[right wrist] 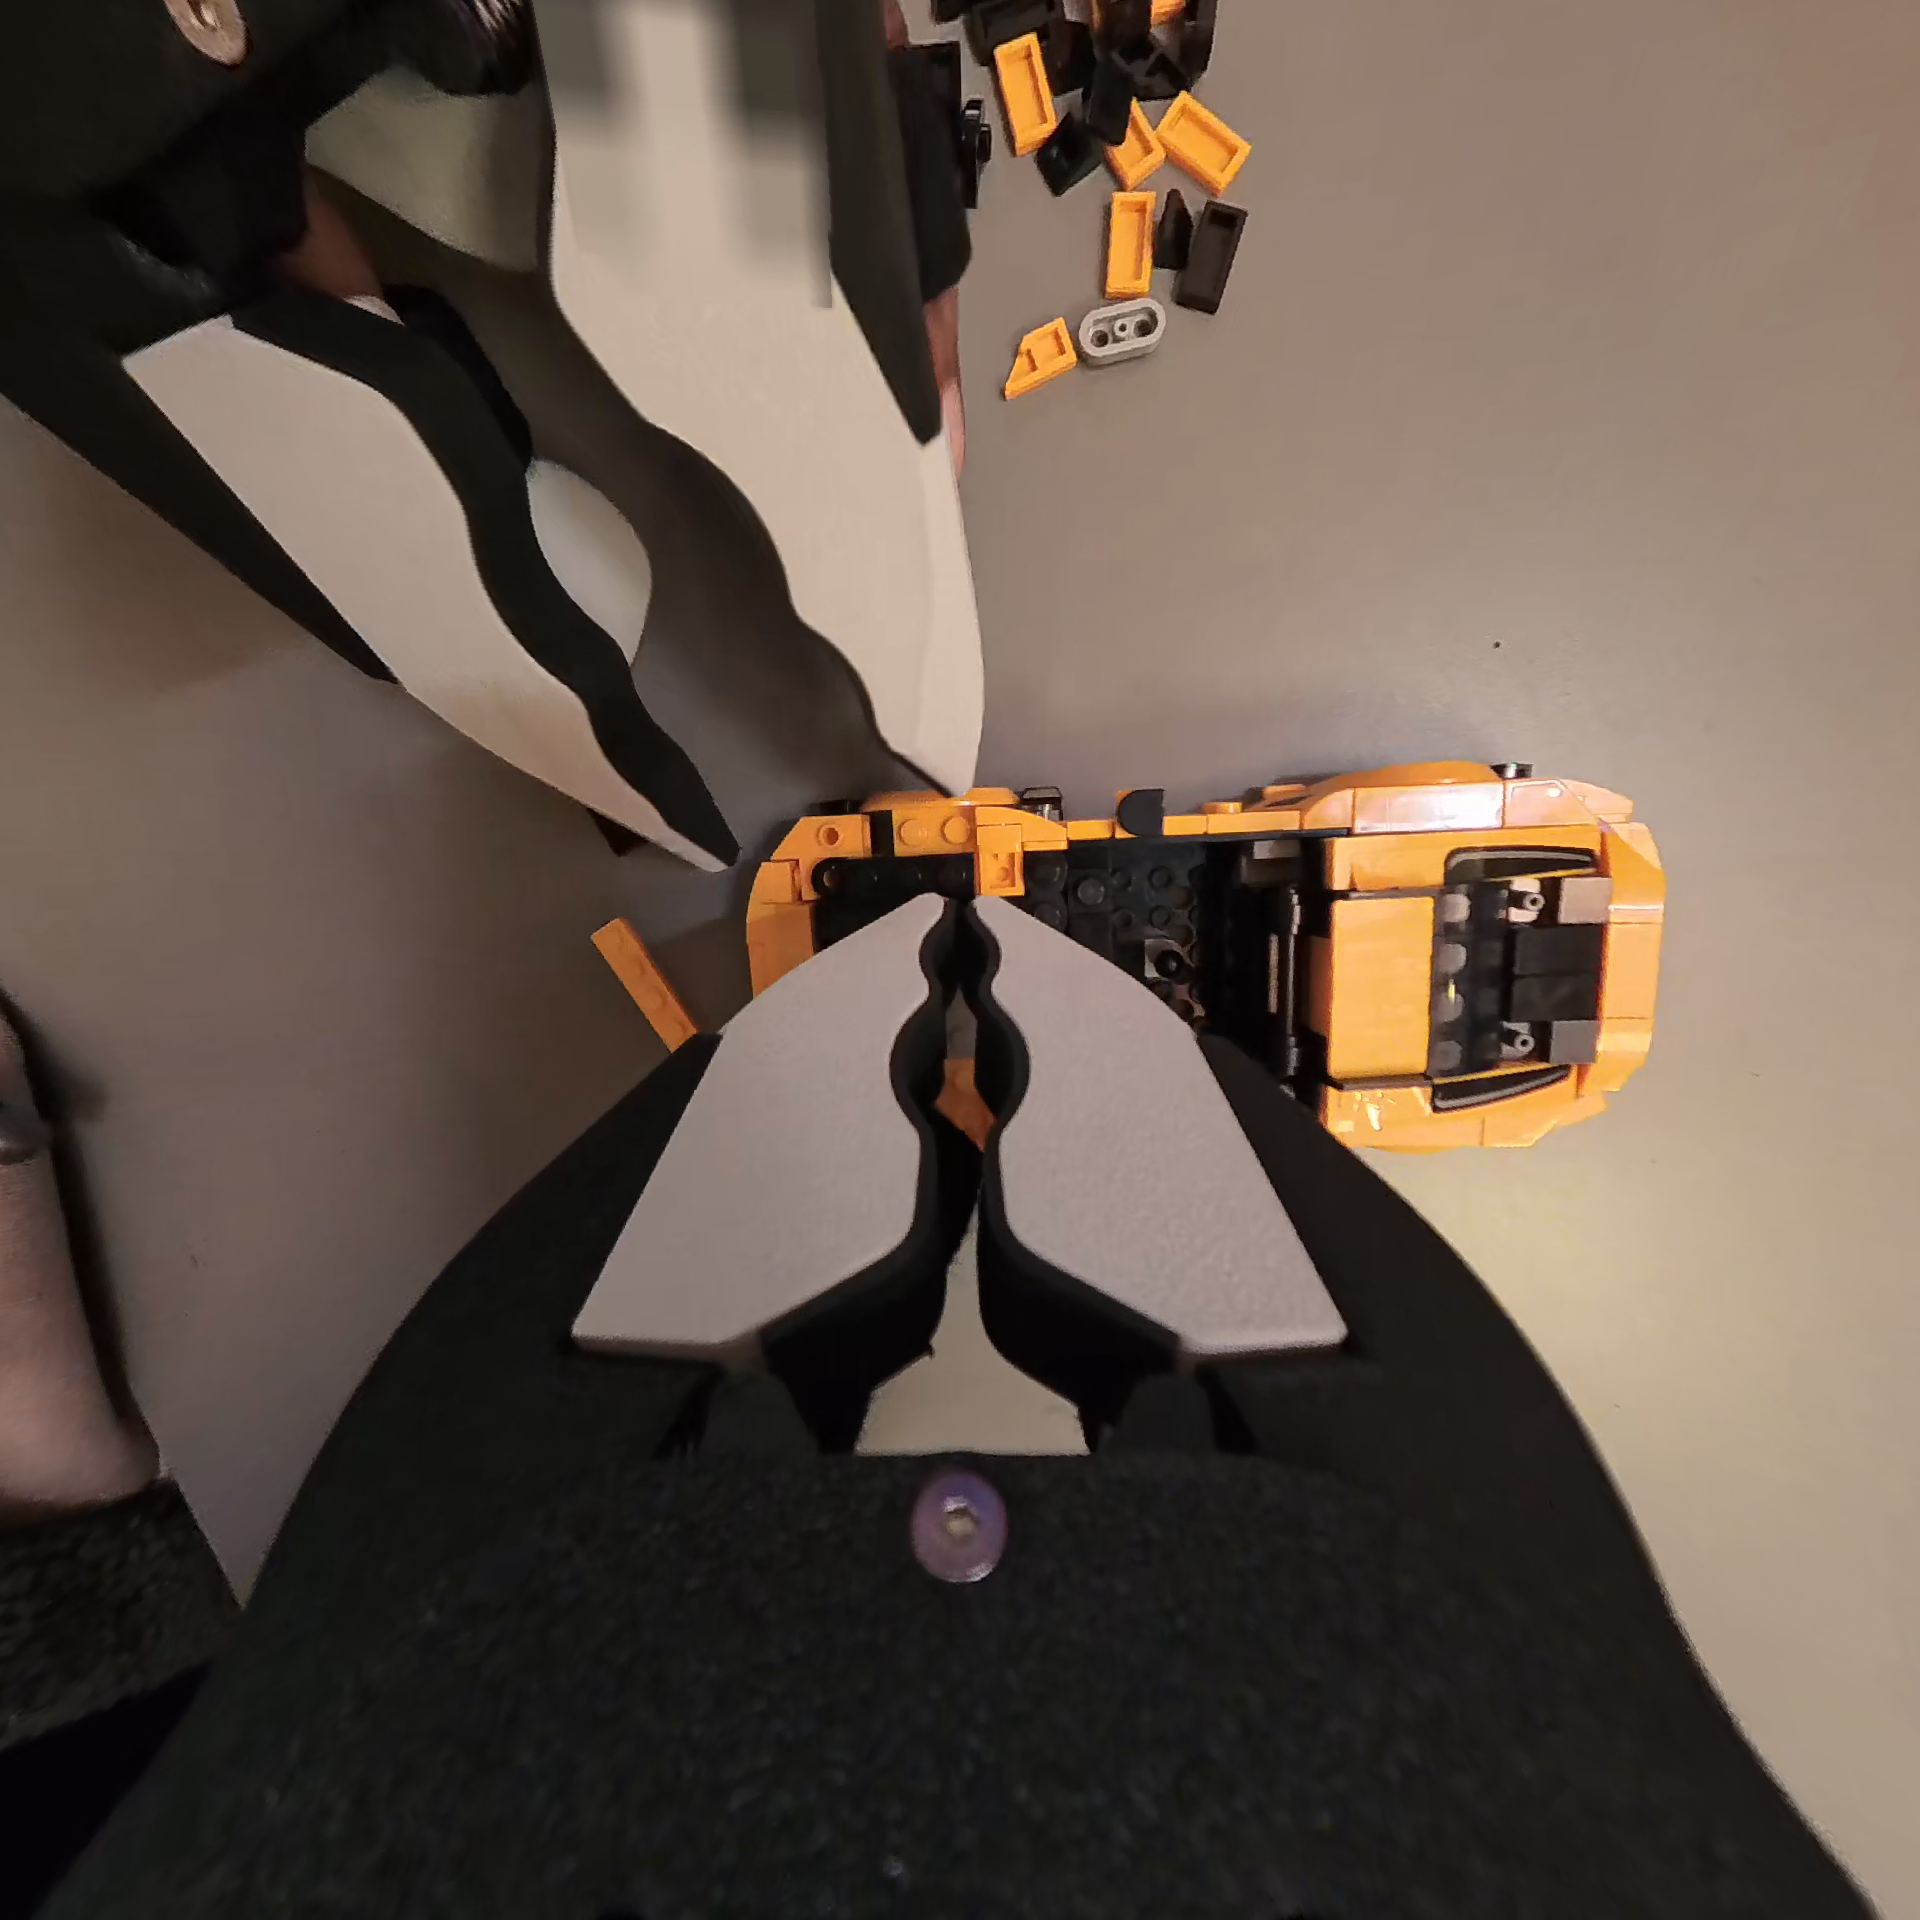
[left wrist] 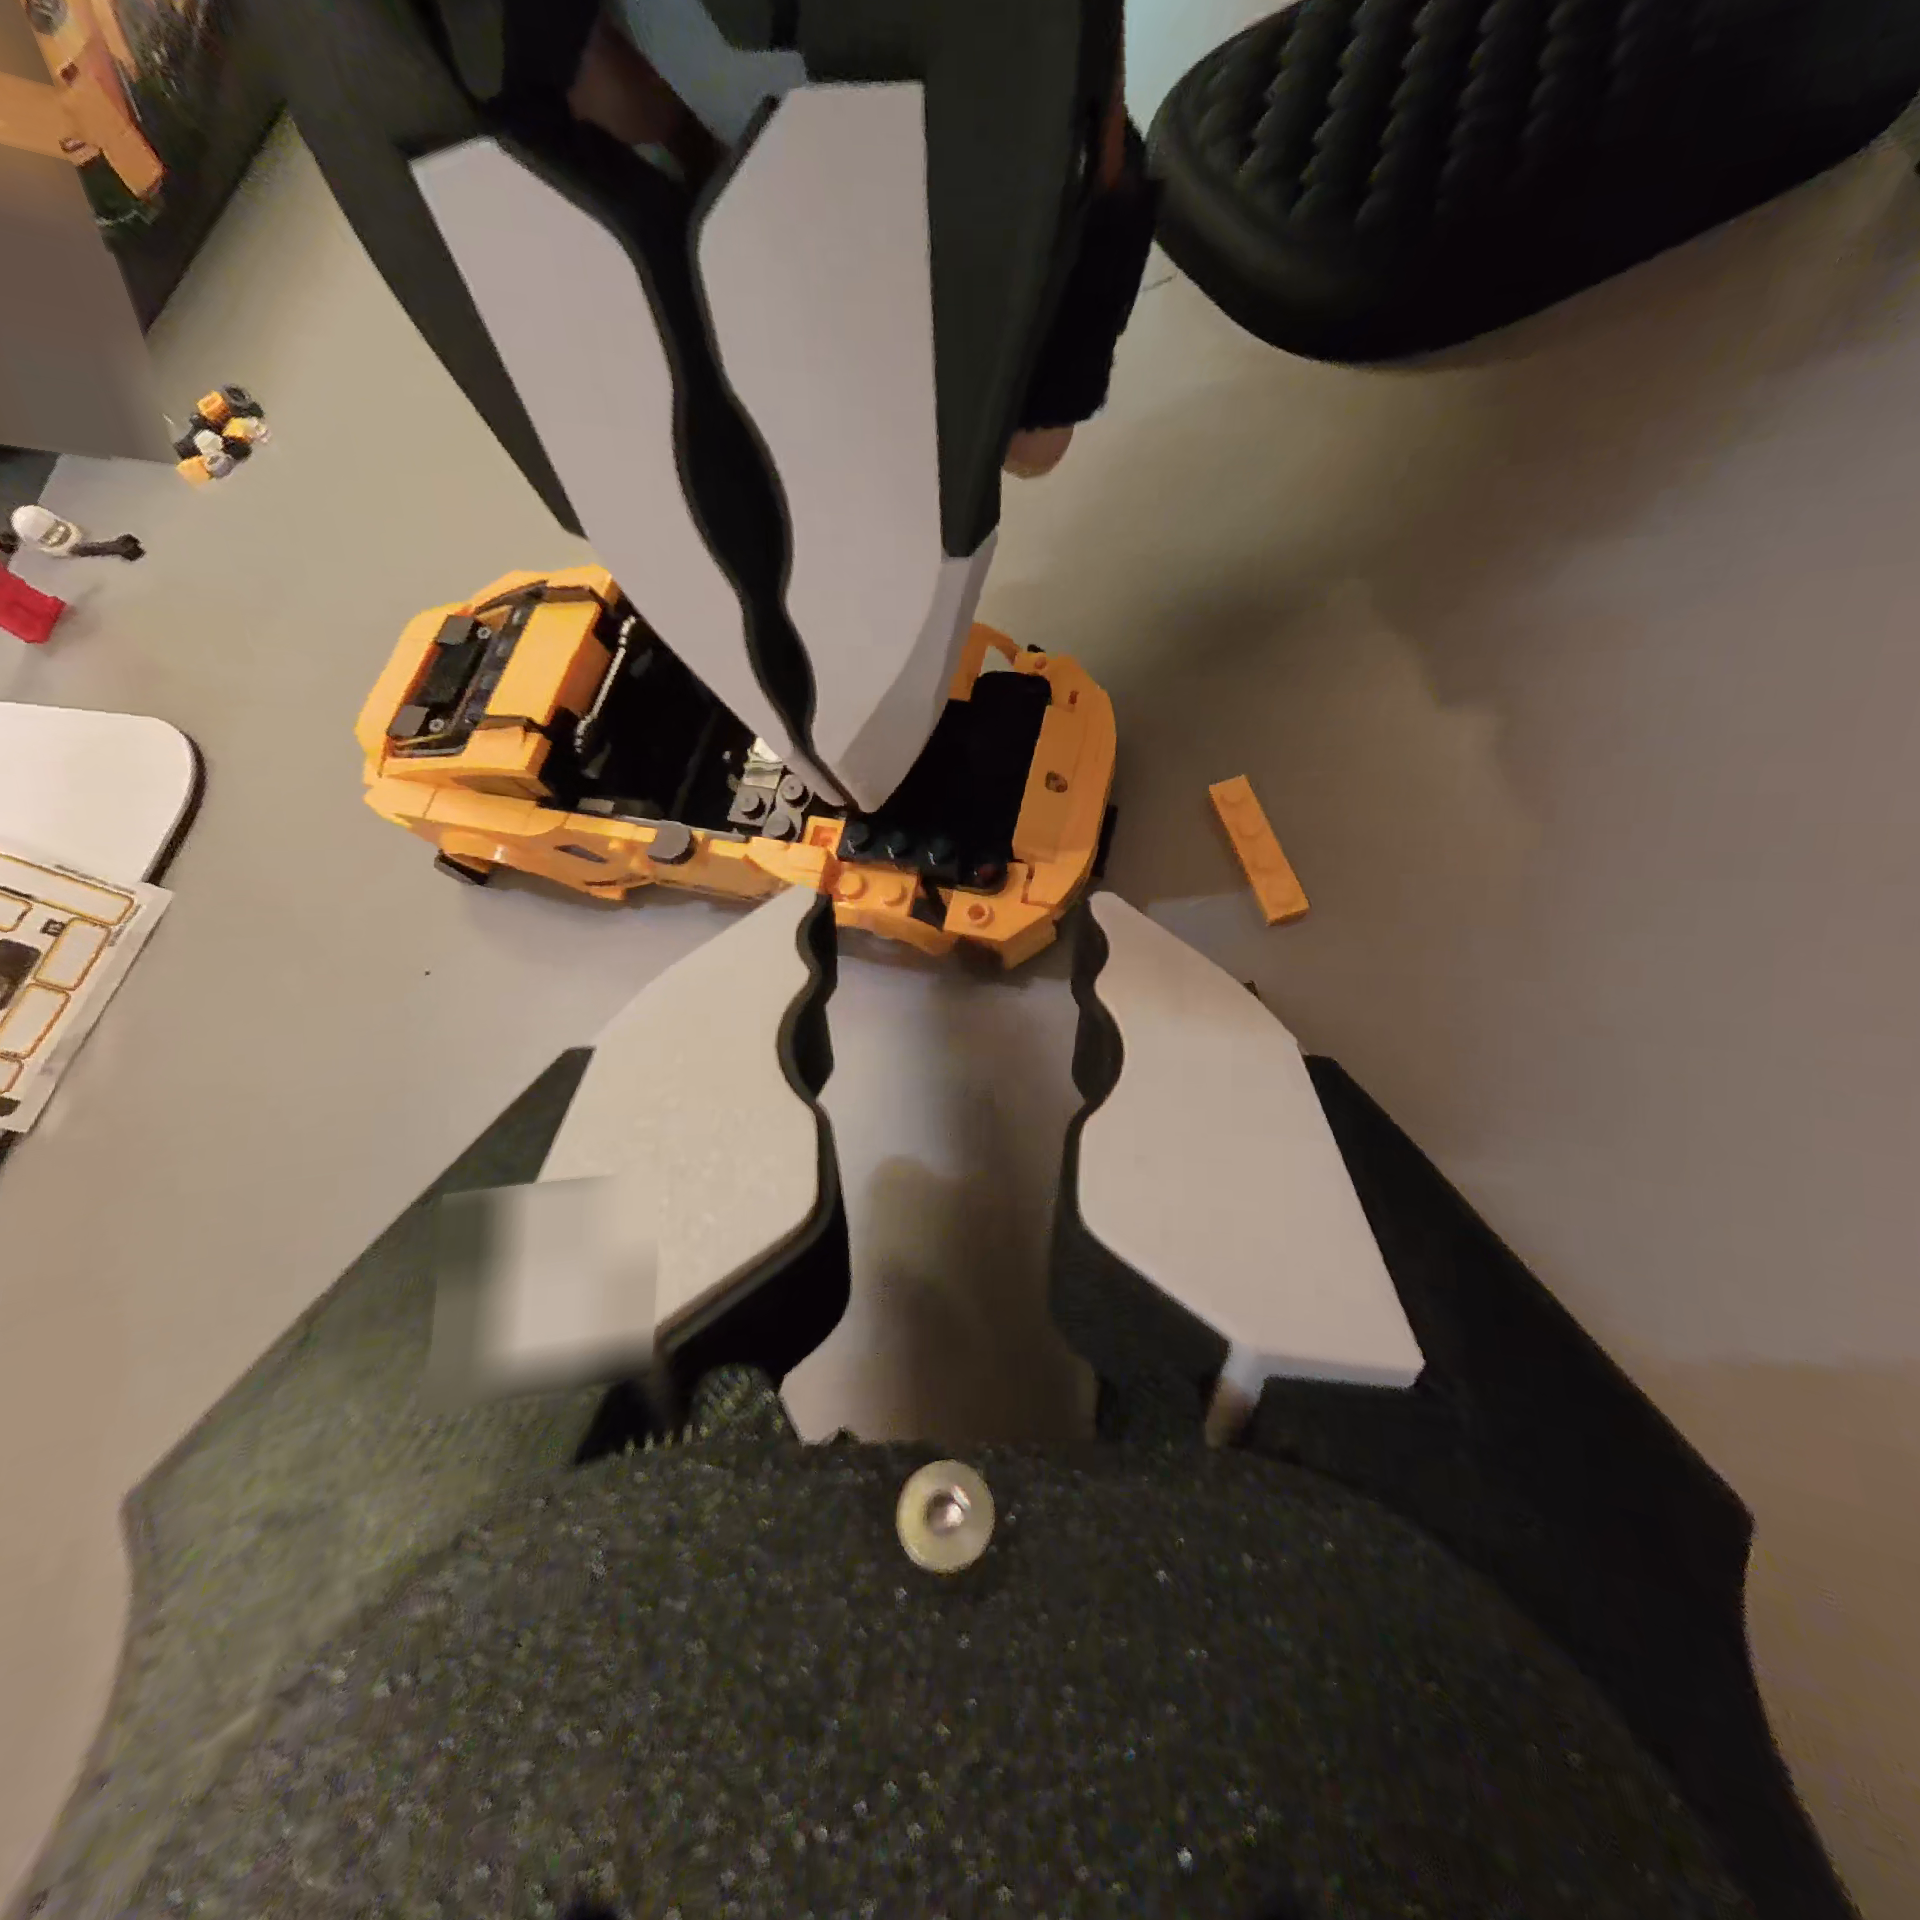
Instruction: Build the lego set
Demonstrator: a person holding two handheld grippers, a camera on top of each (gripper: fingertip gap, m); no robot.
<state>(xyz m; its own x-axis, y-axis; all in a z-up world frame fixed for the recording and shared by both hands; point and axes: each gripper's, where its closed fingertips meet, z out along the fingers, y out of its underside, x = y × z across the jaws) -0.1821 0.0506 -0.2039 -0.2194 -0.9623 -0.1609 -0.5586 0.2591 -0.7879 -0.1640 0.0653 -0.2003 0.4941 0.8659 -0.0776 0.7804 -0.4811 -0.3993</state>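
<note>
An orange and black lego car (left wrist: 488, 769) sits on the grey table, roof off, its black studded floor showing; it also shows in the right wrist view (right wrist: 1371, 997). My right gripper (right wrist: 956, 912) is shut, with its tips pressed down on the black studs inside the car's front half; it reaches in from above in the left wrist view (left wrist: 860, 800). Whether a small piece sits between its tips is hidden. My left gripper (left wrist: 961, 920) is open and empty, its tips against the car's side by the front; it also shows in the right wrist view (right wrist: 842, 821).
A loose orange plate (left wrist: 1257, 847) lies beside the car's front, also seen in the right wrist view (right wrist: 639, 982). A pile of orange and black pieces (right wrist: 1127, 156) lies farther off. An instruction sheet (left wrist: 62, 966), a small part cluster (left wrist: 218, 431) and a black chair (left wrist: 1558, 177) are around. The tips of both grippers are at nearly the same place. The loose orange plate (left wrist: 1257, 847) sits 5 centimeters or so from the ends of my left fingers.
</note>
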